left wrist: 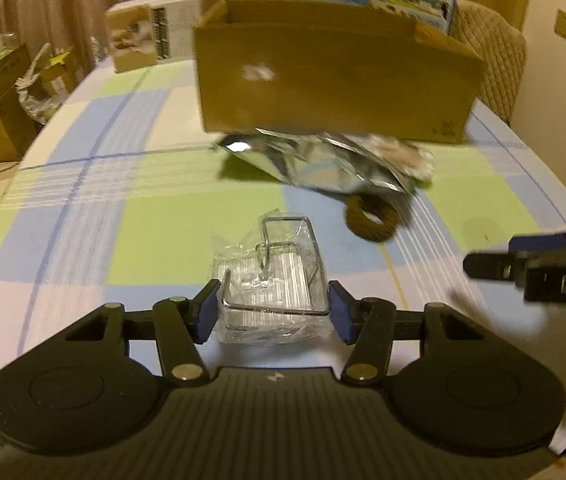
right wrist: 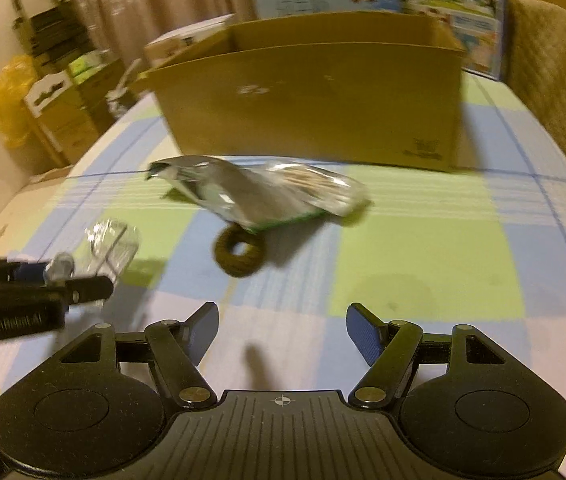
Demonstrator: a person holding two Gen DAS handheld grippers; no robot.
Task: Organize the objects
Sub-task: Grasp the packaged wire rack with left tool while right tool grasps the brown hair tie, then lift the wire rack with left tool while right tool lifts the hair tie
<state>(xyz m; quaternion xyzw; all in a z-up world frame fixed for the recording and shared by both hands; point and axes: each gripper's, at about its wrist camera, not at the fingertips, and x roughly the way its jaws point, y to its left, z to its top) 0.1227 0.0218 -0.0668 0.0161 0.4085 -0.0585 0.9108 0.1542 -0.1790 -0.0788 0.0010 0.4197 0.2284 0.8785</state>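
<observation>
A clear plastic packet (left wrist: 273, 300) with a bent metal wire hook inside lies on the checked tablecloth. My left gripper (left wrist: 274, 308) has a blue pad against each side of it, so it is shut on the packet. The same packet (right wrist: 113, 246) shows in the right wrist view at the left gripper's (right wrist: 63, 280) tip. Beyond it lie a crumpled silver foil bag (left wrist: 315, 164) (right wrist: 251, 196) and a brown wound ring (left wrist: 371, 220) (right wrist: 239, 254), partly under the bag. My right gripper (right wrist: 282, 332) hovers open over bare cloth, and its fingers (left wrist: 495, 264) enter the left wrist view from the right.
An open cardboard box (left wrist: 335, 76) (right wrist: 315, 100) stands behind the bag, with printed cartons sticking up at its back. A small white-and-brown carton (left wrist: 151, 36) sits at the far left of the table (left wrist: 83, 200). Stacked boxes and bags stand on the floor to the left. A padded chair (left wrist: 495, 56) is at the far right.
</observation>
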